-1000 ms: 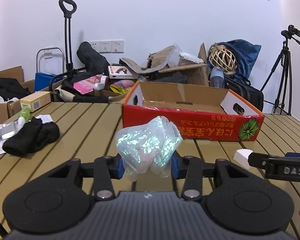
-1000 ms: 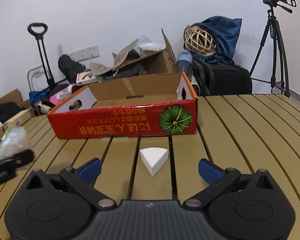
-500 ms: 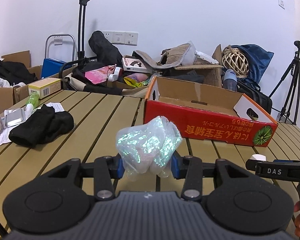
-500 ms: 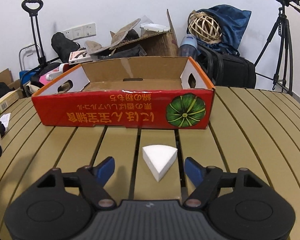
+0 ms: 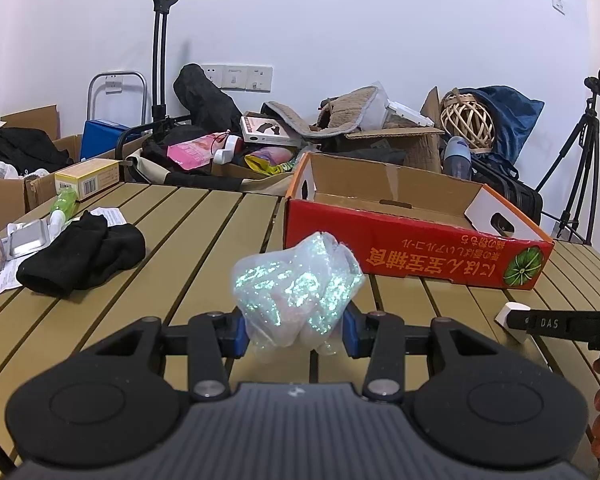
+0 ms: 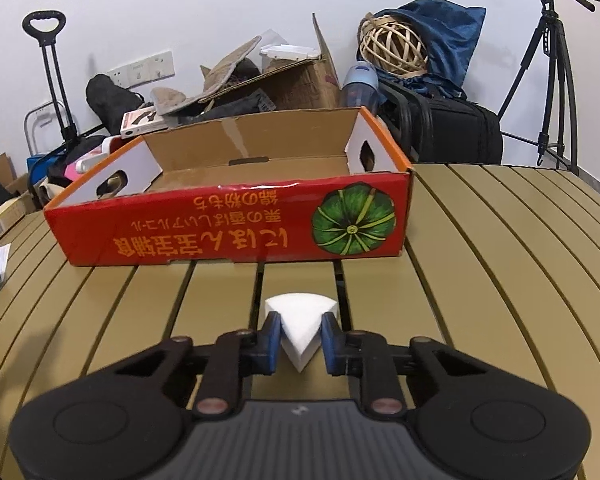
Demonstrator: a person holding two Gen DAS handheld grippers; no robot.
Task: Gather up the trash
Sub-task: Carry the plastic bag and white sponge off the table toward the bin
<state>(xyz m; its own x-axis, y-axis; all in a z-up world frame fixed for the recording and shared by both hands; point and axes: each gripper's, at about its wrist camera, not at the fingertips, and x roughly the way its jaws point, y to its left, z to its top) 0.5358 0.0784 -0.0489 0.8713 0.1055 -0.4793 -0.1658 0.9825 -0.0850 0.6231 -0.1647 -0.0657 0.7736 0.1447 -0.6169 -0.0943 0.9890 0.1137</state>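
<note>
My left gripper (image 5: 294, 332) is shut on a crumpled iridescent plastic wrapper (image 5: 296, 292), held above the slatted table. A red cardboard box (image 5: 416, 240) with an open top stands just beyond it. In the right wrist view my right gripper (image 6: 300, 344) points at the same box (image 6: 220, 224). Its jaws are closing on a white foam wedge (image 6: 300, 316) that lies on the table, and both blue pads touch the wedge's sides. From the left wrist view, the wedge (image 5: 510, 314) shows at the far right, partly hidden by a black finger (image 5: 552, 323) of the right gripper.
A black cloth (image 5: 84, 256), a blister pack (image 5: 28, 236), a green bottle (image 5: 62, 204) and a yellow carton (image 5: 88, 178) lie at the table's left. Boxes, bags and a trolley crowd the floor behind. A tripod (image 6: 552, 92) stands at the right.
The right gripper's jaws went from wide open to pressing on the white wedge, and it edged forward and down. The left gripper kept its hold on the wrapper.
</note>
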